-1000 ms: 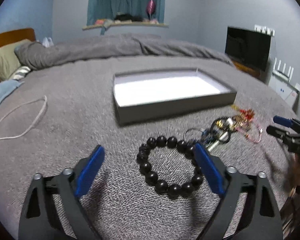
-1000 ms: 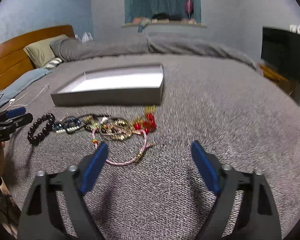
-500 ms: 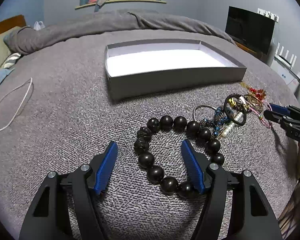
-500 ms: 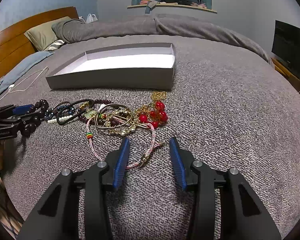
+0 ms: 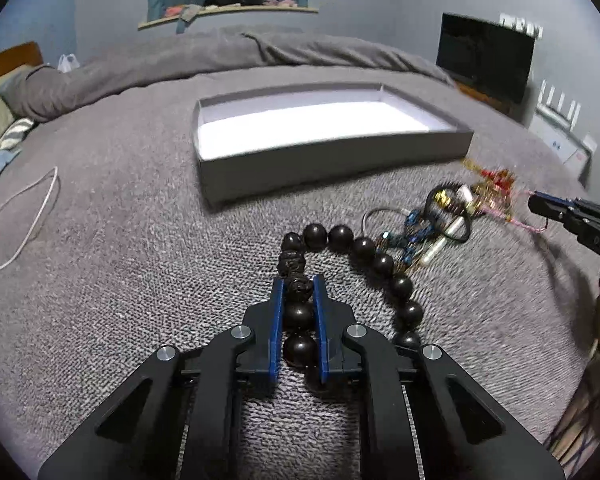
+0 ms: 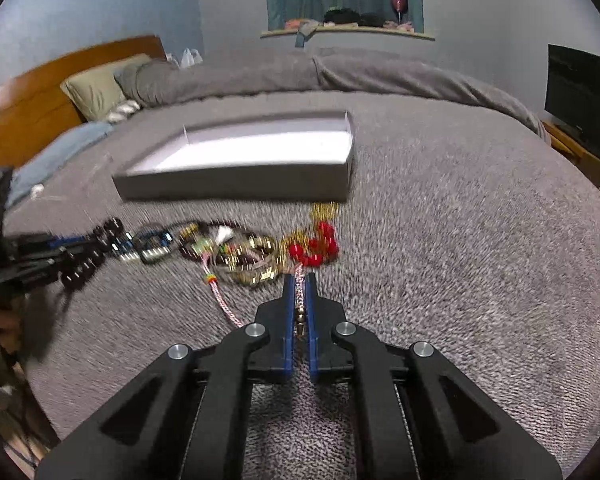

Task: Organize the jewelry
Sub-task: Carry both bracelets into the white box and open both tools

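Observation:
A black bead bracelet [image 5: 340, 236] lies on the grey bedspread. My left gripper [image 5: 299, 282] has its jaws closing, and the blue pads press on the bracelet's near beads. To its right sits a tangle of jewelry [image 5: 444, 216] with gold, blue and red pieces. In the right wrist view my right gripper [image 6: 299, 280] is shut on a pink braided cord bracelet [image 6: 224, 308], just in front of the red beads [image 6: 316, 248]. The cord loops out to the left of the fingers. Behind the jewelry stands a grey shallow box [image 5: 332, 168] with a white, bare floor.
A white cable [image 5: 32, 224] trails over the bedspread at the left. Pillows [image 6: 96, 88] and a wooden headboard [image 6: 28, 104] are at the far left, a rolled duvet [image 5: 260, 52] behind the box, and a dark screen [image 5: 484, 56] beside the bed on the right.
Both grippers went from wide open to shut. The left one moved forward over the black beads and closed on them; the right one closed on the pink cord.

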Motion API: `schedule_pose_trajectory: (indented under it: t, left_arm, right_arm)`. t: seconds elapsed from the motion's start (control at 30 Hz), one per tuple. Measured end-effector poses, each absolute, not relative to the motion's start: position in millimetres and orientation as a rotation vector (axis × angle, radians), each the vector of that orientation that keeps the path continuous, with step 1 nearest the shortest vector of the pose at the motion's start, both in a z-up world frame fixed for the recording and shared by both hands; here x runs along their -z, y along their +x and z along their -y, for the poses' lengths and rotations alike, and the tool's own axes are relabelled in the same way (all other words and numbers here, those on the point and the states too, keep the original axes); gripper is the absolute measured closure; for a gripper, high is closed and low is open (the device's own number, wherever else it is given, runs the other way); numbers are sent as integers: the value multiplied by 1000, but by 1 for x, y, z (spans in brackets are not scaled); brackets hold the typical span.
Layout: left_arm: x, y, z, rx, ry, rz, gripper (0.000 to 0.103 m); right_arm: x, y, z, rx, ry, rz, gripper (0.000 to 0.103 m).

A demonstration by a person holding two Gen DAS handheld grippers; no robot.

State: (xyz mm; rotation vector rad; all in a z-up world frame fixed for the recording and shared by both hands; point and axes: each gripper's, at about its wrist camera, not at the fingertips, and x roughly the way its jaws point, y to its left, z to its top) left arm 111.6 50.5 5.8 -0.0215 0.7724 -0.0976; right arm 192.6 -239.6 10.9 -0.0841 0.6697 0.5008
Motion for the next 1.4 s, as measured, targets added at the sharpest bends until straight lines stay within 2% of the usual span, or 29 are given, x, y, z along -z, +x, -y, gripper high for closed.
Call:
schedule_pose_trajectory:
  t: [0.43, 0.77, 1.2, 1.4]
  left_arm:
    - [-65, 107, -44, 178, -28, -609, 88]
    - [-81, 122, -47, 190, -40, -567, 88]
    - [-122, 163, -51, 227, -43, -467, 88]
    - [-108, 196, -49, 231, -62, -475, 88]
  right_arm:
    - [-78, 201, 254, -547, -2, -527, 98]
    - [-114, 213, 255, -580, 31, -439, 98]
    - [-117, 266, 215, -617, 29, -438, 98]
    - [-94, 297, 192, -633, 29, -515, 98]
